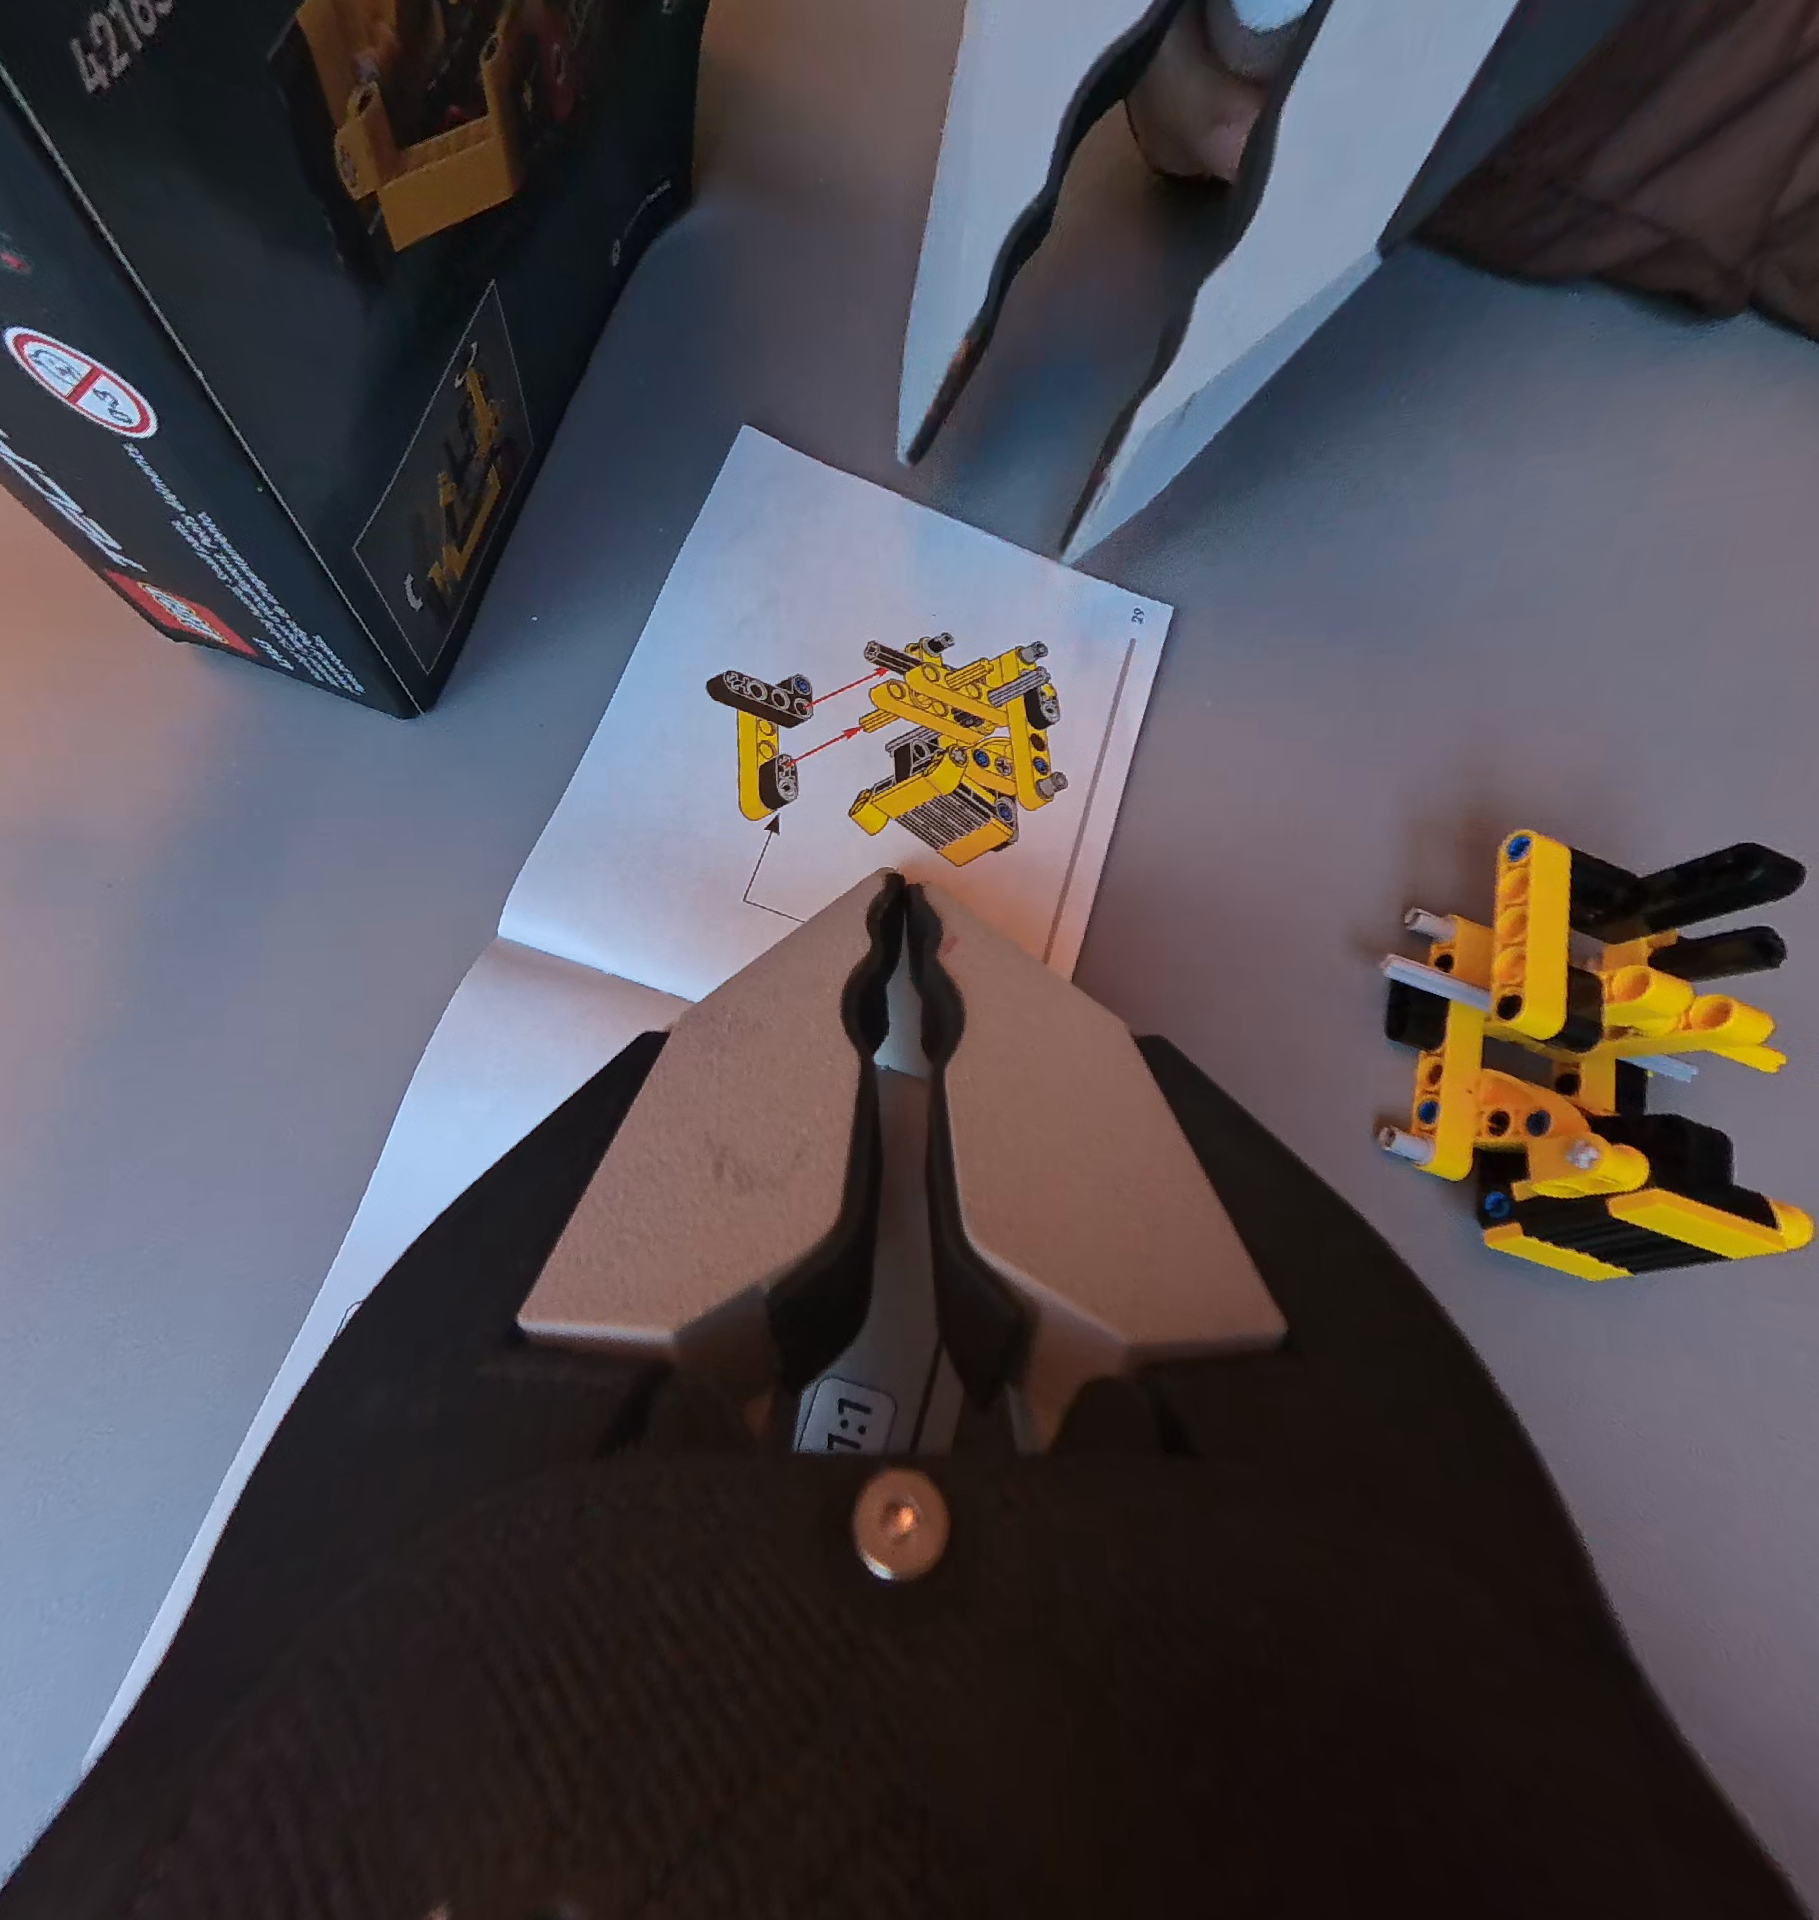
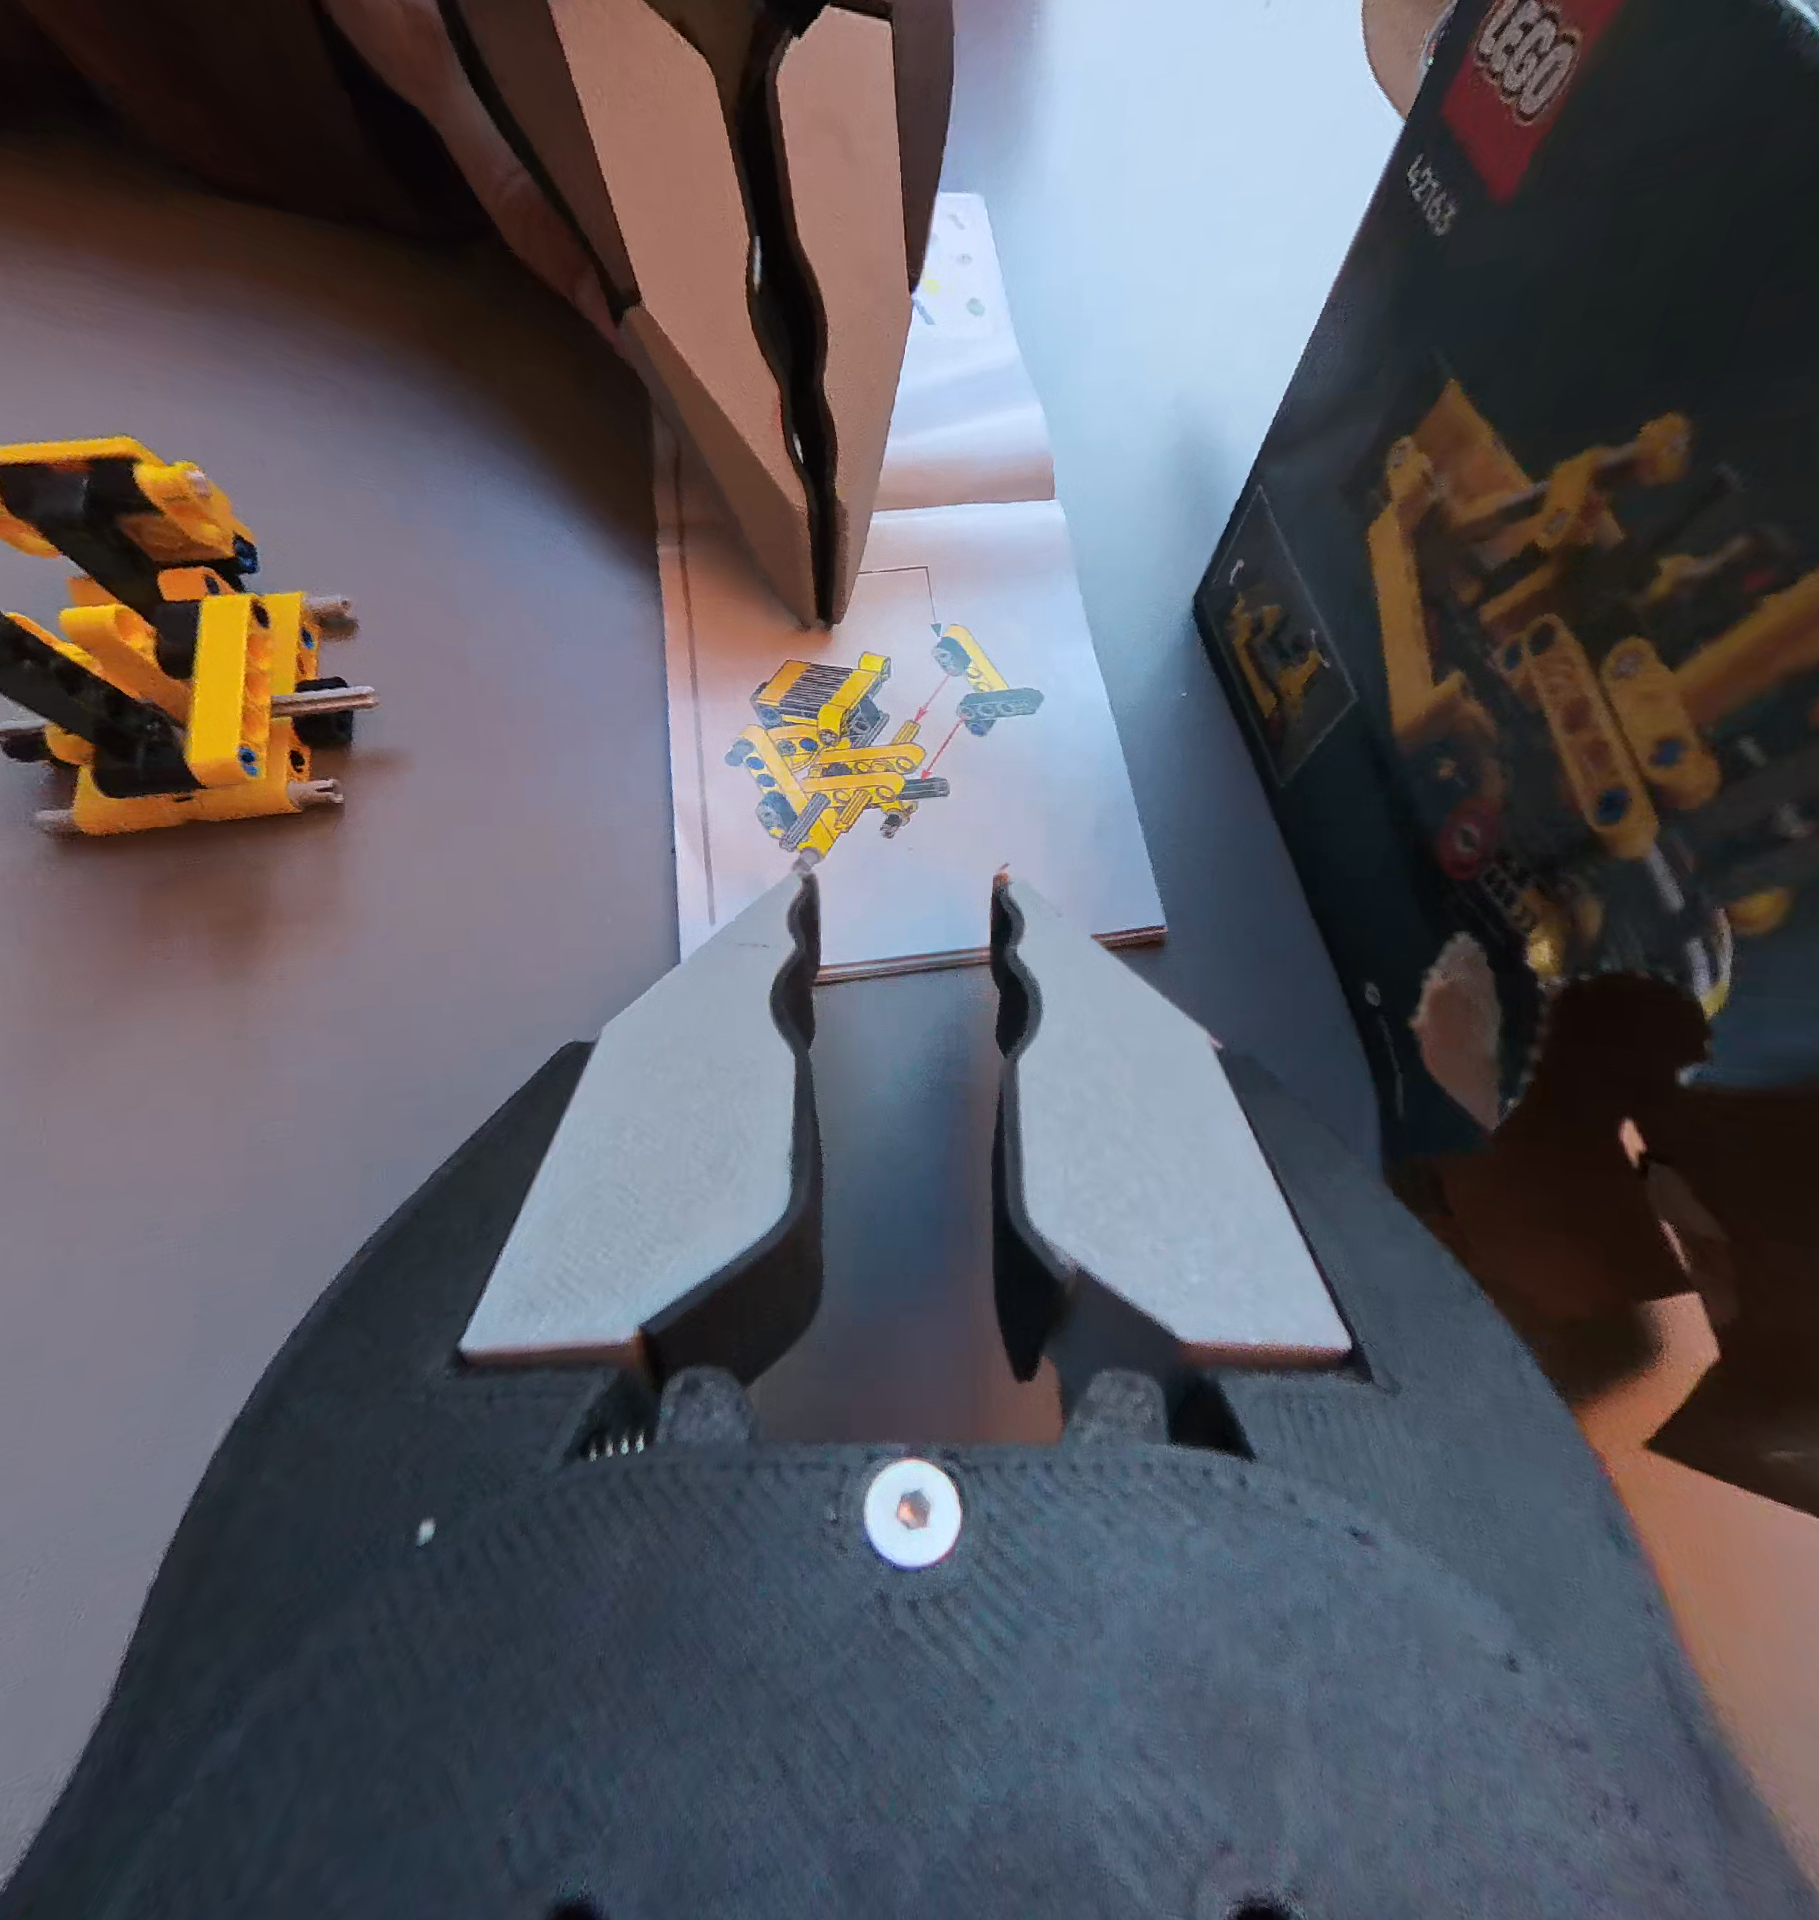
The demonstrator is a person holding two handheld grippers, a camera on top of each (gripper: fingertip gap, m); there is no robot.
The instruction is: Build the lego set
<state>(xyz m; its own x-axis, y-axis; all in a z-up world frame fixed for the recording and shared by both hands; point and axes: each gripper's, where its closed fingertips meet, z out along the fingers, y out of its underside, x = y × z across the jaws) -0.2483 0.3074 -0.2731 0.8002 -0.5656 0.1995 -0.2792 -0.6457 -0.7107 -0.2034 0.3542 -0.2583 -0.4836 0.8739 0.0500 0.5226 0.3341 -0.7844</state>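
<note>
Check the instruction booklet [image 1: 832, 665] first — left claw [image 1: 903, 888] pinched closed and empty, right claw [image 2: 900, 883] parted, empty — then fetch the bulldozer sub-assembly [image 1: 1580, 1060].

I count two grippers here, both mine: my left gripper [image 1: 900, 888] with its two fingers pressed together, and my right gripper [image 2: 900, 883] with its two fingers apart. Each one has one silver screw in its black body. There is one instruction booklet [image 1: 832, 623], lying open on the one grey table [image 1: 261, 935]; the page I see carries one building drawing with two red arrows. There is one half-built model [image 1: 1570, 1060], yellow and black, and I count no loose single bricks around it. There is one dark product box [image 1: 261, 364], standing upright.
</note>
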